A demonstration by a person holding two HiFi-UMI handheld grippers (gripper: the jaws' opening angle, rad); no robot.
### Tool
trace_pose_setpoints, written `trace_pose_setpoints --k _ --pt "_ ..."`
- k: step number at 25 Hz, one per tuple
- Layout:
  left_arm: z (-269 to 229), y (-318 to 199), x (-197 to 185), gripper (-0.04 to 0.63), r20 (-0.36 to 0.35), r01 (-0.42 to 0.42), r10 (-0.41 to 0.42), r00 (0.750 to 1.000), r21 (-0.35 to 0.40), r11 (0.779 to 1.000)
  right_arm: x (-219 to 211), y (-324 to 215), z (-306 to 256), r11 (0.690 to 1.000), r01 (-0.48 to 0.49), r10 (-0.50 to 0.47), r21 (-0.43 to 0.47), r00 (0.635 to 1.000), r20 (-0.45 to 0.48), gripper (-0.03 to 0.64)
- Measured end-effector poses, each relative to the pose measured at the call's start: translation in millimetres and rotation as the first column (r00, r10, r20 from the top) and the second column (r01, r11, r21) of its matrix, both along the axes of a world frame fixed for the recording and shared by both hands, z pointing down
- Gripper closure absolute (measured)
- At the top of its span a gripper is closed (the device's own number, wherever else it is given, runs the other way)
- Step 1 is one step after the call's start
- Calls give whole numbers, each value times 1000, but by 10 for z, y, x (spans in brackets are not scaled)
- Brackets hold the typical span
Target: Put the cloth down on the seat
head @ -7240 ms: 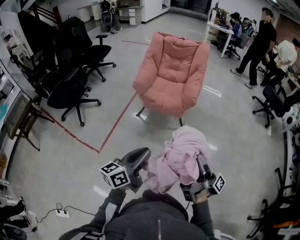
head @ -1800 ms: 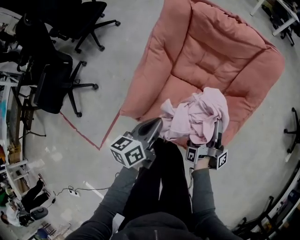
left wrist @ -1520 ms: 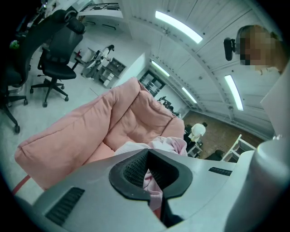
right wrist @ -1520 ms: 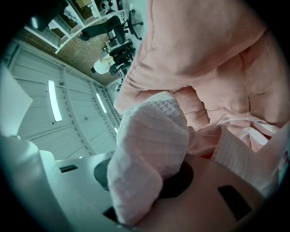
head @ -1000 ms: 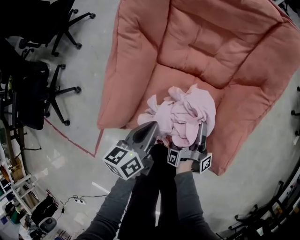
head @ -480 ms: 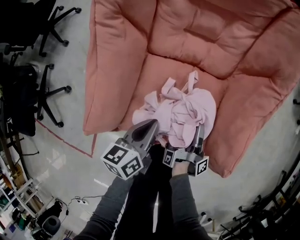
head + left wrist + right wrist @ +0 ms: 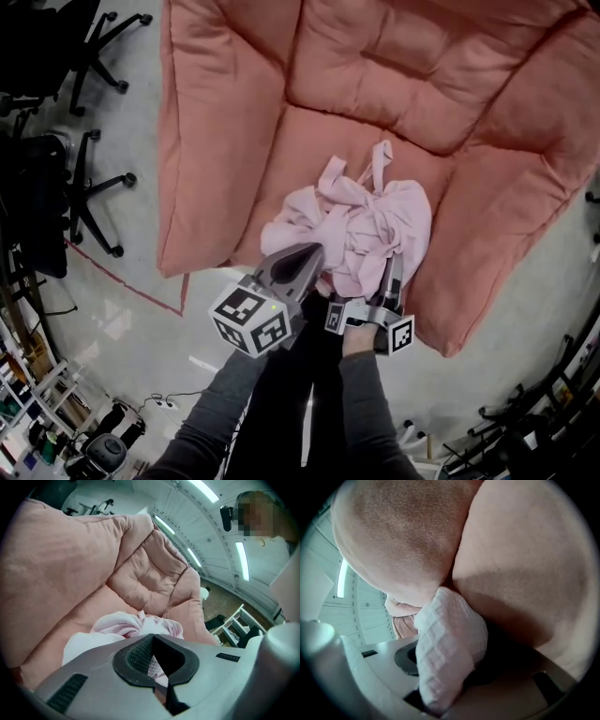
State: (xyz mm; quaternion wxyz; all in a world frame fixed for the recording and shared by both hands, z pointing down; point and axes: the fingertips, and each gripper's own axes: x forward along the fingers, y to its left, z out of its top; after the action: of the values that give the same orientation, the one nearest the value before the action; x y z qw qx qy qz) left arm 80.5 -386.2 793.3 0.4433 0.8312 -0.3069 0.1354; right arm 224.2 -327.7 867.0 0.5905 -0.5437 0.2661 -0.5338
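1. Resting in a crumpled heap, the pale pink waffle-weave cloth [image 7: 361,225] is on the front part of the salmon-pink padded seat cushion [image 7: 309,155]. It lies close to the cushion's near edge and a little right of centre.
2. Its long axis runs roughly from near left to far right, and one loose strip sticks up towards the backrest on the far side.
3. From both of my tools the heap lies straight ahead, on the far side. Each tool meets it at its near rim, so neither has any reach left to cover.
4. My right gripper [image 7: 391,267] is at the near-right corner of the heap. Its jaws have just been opening. A thick fold of the cloth lies between them against one pad, with a dark gap on the other side, so I judge that fold is no longer pinched.
5. My left gripper [image 7: 312,255] is at the near-left corner. Its jaws are drawn together on a thin fold, with waffle weave showing between the ribbed pads.
6. The left side looks like the only grip remaining, so I judge the next move is to free that fold. Both tools should then pull back towards me, away from the heap, so nothing drags off the near edge.
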Motion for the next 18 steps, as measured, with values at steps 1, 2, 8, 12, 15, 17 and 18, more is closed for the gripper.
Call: trace_pose_setpoints --k 1,2,8,12,15,17,18 --pt "-1 1 3 590 4 -3 3 1000 1 1000 -5 6 7 1000 4 -4 -2 1000 5 456" --pt "-4 0 3 590 10 -7 7 1000 1 1000 -14 15 16 1000 9 -9 -6 1000 12 446" --pt "-64 6 -9 590 15 -10 10 1000 -12 1000 -74 107 25 995 72 -70 -64 997 37 397" --pt "-153 88 11 589 10 -31 31 999 -16 999 -116 260 -38 990 92 -87 -108 995 55 394" --pt "-176 194 10 589 32 -52 53 998 -18 998 -175 375 -99 982 123 -113 -143 991 76 394" --pt "-226 253 6 589 42 -58 59 997 -21 998 -200 447 -158 972 151 -137 -179 987 85 394" --pt "-265 273 6 589 45 -61 62 997 -21 998 -203 480 -190 966 165 -151 -199 985 84 394"
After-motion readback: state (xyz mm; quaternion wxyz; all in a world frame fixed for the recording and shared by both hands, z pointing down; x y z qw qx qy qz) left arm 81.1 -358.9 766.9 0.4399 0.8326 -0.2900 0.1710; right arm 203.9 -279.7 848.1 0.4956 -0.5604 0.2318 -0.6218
